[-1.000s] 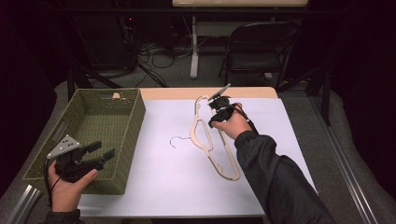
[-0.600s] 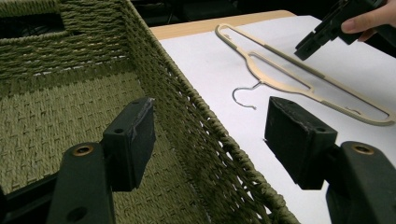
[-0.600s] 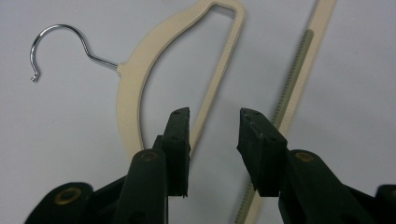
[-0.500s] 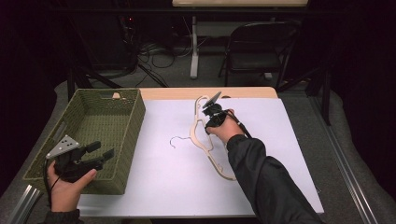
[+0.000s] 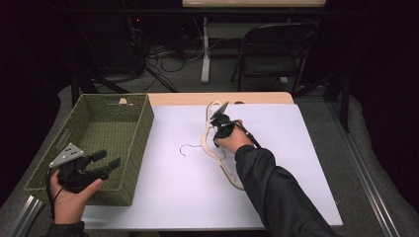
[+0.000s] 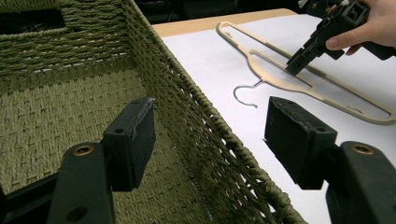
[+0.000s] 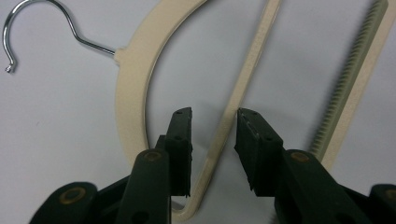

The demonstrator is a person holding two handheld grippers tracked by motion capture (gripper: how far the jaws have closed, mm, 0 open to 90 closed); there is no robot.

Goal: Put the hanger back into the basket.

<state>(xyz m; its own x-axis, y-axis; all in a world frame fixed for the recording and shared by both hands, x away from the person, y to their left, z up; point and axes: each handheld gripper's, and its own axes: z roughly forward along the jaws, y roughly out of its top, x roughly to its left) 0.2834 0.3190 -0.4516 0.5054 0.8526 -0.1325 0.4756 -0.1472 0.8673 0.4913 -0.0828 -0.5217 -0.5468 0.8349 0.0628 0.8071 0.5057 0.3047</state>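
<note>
— Right tongs (image 7: 214, 140)?
— Half open, jaws just been closing, astride a thin bar of the cream hanger (image 5: 213, 148) lying on the white tabletop (image 5: 163, 197); not yet pinching.
— Left tongs (image 6: 210, 140)?
— Wide open, empty, over the basket (image 5: 143, 123) rim.

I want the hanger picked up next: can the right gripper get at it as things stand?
Probably yes: the right gripper already straddles the cream hanger's thin inner bar, jaws closing but apparently not yet pressing.
</note>
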